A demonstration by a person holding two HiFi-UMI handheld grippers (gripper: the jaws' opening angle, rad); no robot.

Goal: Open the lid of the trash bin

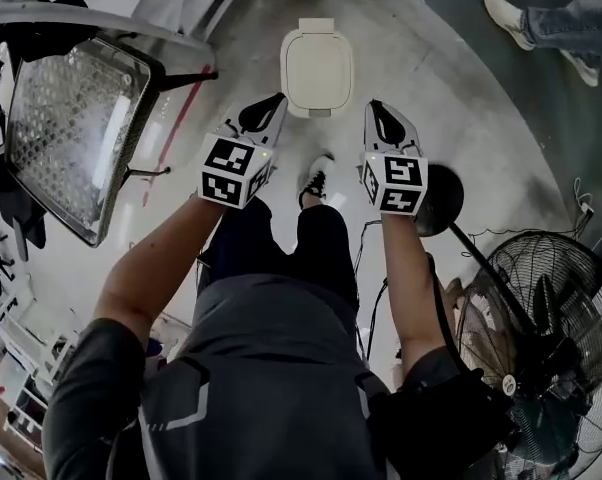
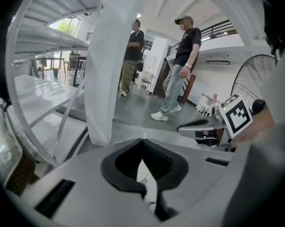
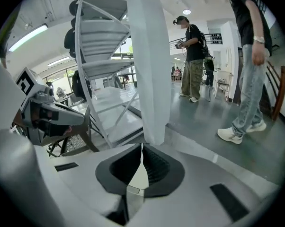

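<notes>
The bin (image 1: 317,68) stands on the concrete floor (image 1: 431,78) just ahead of the person's shoe (image 1: 319,176), and its white lid (image 1: 318,66) lies flat and shut. In the head view it shows between the tips of the two grippers.

The left gripper (image 1: 266,113) is held out at the bin's left and the right gripper (image 1: 381,118) at its right. Both point forward, and neither visibly touches the lid.

In each gripper view the jaws are pressed together at their tips with nothing pinched between them: left gripper (image 2: 142,143), right gripper (image 3: 142,148).

Both gripper views look out across the room past a white pillar (image 2: 111,60). Two people (image 2: 180,65) stand beyond it on the grey floor.

A fan (image 1: 551,308) stands at the person's right and a metal mesh tray (image 1: 66,128) at the left.
</notes>
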